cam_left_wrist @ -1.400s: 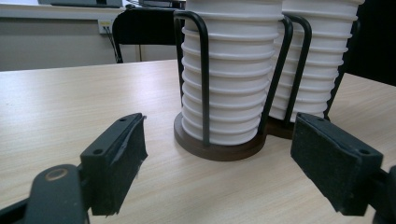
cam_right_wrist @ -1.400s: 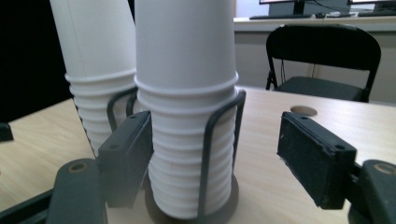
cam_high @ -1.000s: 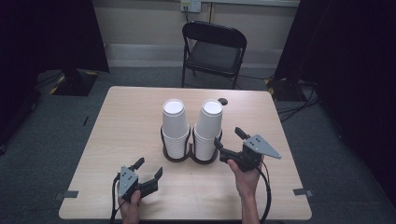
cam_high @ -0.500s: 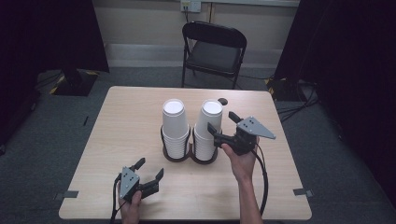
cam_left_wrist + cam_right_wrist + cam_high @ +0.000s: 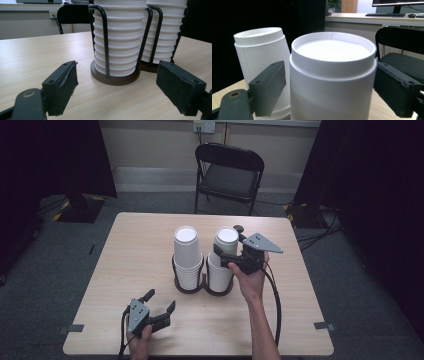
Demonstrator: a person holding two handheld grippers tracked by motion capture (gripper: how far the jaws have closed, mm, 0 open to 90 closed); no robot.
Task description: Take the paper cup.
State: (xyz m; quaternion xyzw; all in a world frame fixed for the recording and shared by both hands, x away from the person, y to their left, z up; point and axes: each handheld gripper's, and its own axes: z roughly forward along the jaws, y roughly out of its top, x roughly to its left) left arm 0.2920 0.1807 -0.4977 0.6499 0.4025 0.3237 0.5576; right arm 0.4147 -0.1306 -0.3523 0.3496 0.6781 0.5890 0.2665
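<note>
Right gripper at top cup of right cup stack, in wire holder mid-table; fingers straddle cup, apart, contact unclear, probably to lift one off. Left gripper near holder, fingers spread, empty. Left gripper view reveals ribbed rims; right gripper view, upturned cup bases.

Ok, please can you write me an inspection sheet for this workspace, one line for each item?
Surface: light wooden table, bare around the rack.
Job's things: two stacks of upturned white cups in a black double wire holder.
Clutter: small dark object behind the right stack.
Grippers: left gripper open, resting near the front edge; right gripper around the top cup of the right stack, grip unclear.
Cables: right gripper's cable trails back.
Surroundings: black folding chair, grey carpet.
</note>
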